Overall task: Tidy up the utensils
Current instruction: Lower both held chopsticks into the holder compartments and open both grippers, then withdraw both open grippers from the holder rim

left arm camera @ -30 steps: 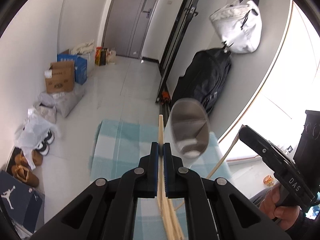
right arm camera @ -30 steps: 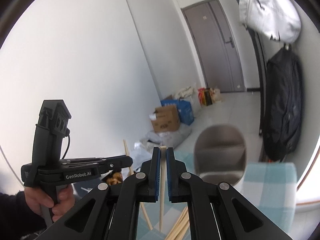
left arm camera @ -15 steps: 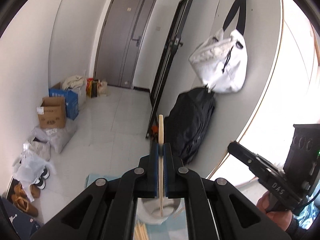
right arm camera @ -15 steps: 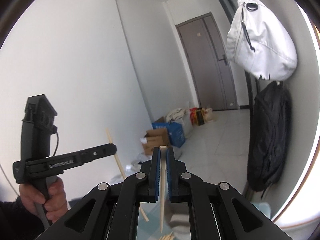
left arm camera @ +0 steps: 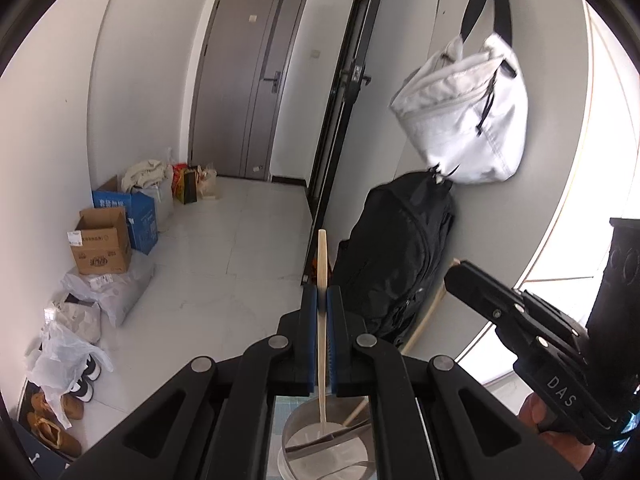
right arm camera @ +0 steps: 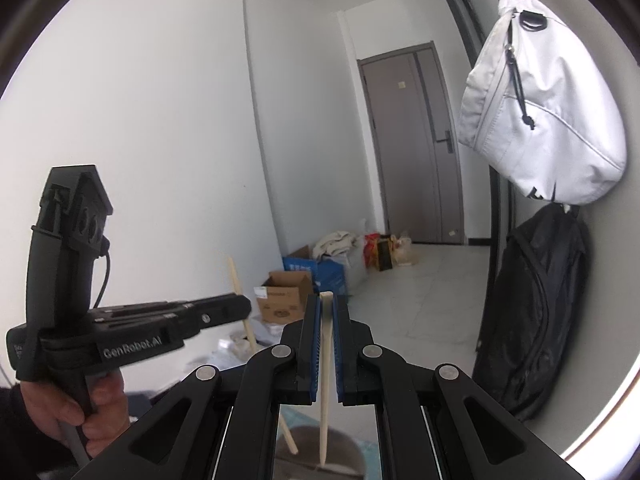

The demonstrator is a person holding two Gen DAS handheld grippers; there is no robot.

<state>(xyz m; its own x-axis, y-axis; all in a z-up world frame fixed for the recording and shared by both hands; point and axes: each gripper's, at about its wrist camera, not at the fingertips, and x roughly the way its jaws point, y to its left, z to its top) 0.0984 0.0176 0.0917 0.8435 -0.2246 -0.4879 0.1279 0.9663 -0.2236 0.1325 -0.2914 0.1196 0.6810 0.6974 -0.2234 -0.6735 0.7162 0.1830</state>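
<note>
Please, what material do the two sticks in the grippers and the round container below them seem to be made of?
The chopstick in the left gripper and the chopstick in the right gripper look like pale, unvarnished wood or bamboo: matte, light tan. The container looks like metal, probably stainless steel: grey, with a shiny rim.

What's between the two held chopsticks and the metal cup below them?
Nothing visible. The left gripper and the right gripper each clamp one chopstick upright; both lower tips hang over the open mouth of the metal cup, with nothing in the gap.
</note>
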